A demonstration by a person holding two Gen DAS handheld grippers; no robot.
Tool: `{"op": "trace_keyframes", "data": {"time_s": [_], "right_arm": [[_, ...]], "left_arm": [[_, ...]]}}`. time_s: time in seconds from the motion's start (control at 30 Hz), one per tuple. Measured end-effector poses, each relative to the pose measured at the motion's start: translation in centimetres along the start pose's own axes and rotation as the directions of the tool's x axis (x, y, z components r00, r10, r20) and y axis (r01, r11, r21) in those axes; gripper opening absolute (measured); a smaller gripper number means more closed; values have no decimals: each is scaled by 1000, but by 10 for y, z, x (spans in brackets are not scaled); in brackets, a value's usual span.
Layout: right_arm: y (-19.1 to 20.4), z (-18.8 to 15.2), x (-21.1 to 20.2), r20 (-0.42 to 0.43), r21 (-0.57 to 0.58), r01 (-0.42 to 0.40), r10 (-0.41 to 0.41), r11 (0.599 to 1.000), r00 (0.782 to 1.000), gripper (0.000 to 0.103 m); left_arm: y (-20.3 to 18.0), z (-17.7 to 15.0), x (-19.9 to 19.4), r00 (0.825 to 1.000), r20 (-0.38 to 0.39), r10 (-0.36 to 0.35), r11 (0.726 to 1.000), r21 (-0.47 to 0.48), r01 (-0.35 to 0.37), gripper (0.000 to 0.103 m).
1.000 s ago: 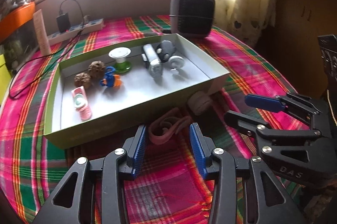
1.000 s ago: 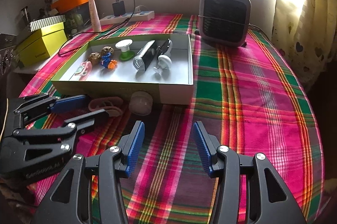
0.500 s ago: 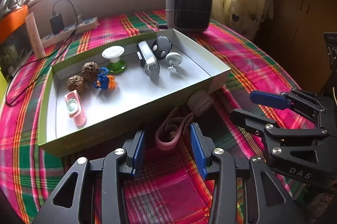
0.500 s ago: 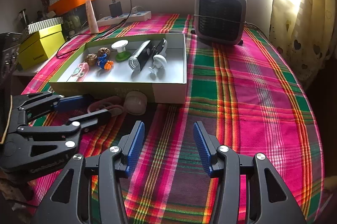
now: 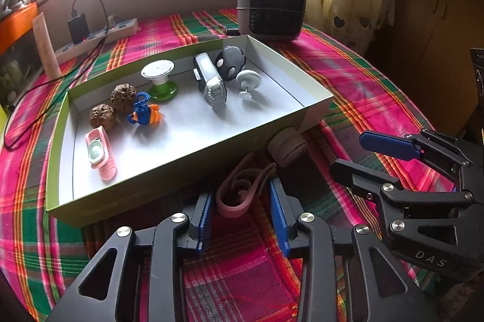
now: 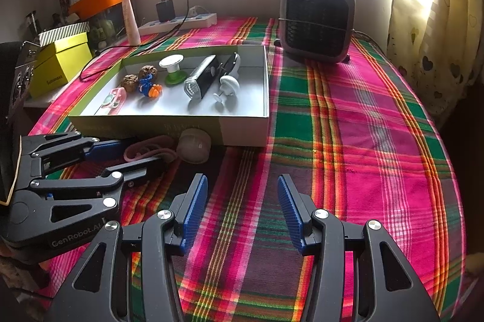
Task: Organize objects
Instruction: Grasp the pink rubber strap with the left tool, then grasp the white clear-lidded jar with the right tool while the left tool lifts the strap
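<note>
While its jaws are closing, left gripper (image 5: 240,214) is straddling the looped pink strap (image 5: 242,189) on the plaid cloth (image 5: 363,98), just in front of the shallow box (image 5: 187,146); the pads are not yet pressing on the strap. Right gripper (image 6: 242,210) is hanging with jaws wide and nothing between them, well right of the box's near corner. Round beige puck (image 5: 287,146) is sitting against the box front, touching the strap end. Inside the box are lying a pink case (image 5: 99,152), two walnuts (image 5: 113,107), a blue-orange crochet toy (image 5: 145,113), a green-based spool (image 5: 160,77), a silver flashlight (image 5: 210,86) and a white pin (image 5: 248,83). Behind the box, a grey heater (image 5: 270,10) is standing.
</note>
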State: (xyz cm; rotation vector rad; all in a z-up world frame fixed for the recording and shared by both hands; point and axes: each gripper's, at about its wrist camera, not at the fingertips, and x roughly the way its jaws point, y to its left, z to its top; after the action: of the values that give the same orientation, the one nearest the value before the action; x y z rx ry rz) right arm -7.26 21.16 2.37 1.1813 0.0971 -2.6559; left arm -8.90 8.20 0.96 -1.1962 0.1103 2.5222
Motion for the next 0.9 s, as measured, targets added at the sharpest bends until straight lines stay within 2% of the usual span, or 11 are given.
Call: {"op": "trace_keyframes", "data": {"time_s": [0.33,0.9], "right_arm": [[7,1,-1,-5,-10,-5,5,1000,1000,50],[25,14,13,-22,-2,-42,42,999,999,50]], "left_arm": [[6,-7,-7,1000,7,-8,999,-39,8,26],[39,-34,-31,998,21,62,986,-154,-58,25]]}}
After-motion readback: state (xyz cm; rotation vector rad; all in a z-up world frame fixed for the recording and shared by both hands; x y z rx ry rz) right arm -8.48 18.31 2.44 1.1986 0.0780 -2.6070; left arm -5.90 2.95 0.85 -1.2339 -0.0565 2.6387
